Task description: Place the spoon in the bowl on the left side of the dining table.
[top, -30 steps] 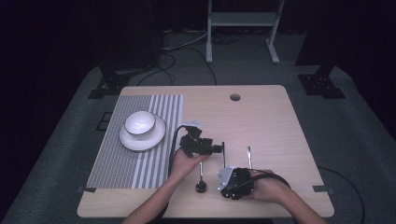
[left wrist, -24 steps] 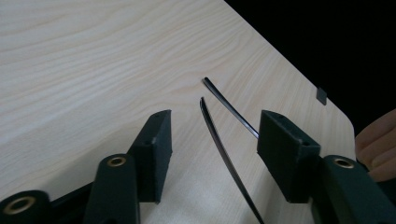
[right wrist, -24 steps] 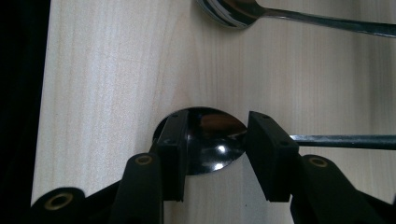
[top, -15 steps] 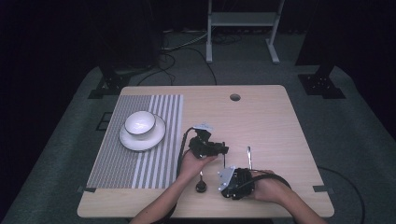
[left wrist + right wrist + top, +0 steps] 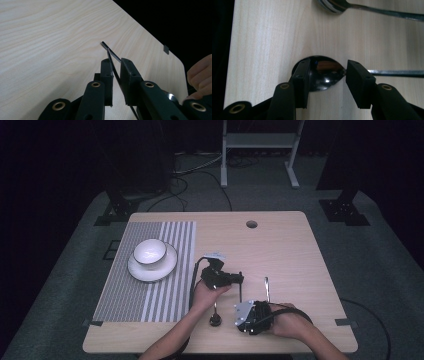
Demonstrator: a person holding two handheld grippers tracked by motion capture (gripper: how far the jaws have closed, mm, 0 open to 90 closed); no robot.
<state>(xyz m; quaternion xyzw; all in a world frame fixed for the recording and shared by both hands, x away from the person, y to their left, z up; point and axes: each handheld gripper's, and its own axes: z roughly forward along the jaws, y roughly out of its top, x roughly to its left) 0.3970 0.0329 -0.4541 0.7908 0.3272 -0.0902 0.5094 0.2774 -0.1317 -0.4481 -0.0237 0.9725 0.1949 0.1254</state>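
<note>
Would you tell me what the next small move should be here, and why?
Probably draw the right gripper back off the bowl of the spoon. Its jaws have just been opening and stand either side of the bowl, while the left gripper has just been closing, with the spoon's thin handle between its jaws, so the left seems to be taking it over.
</note>
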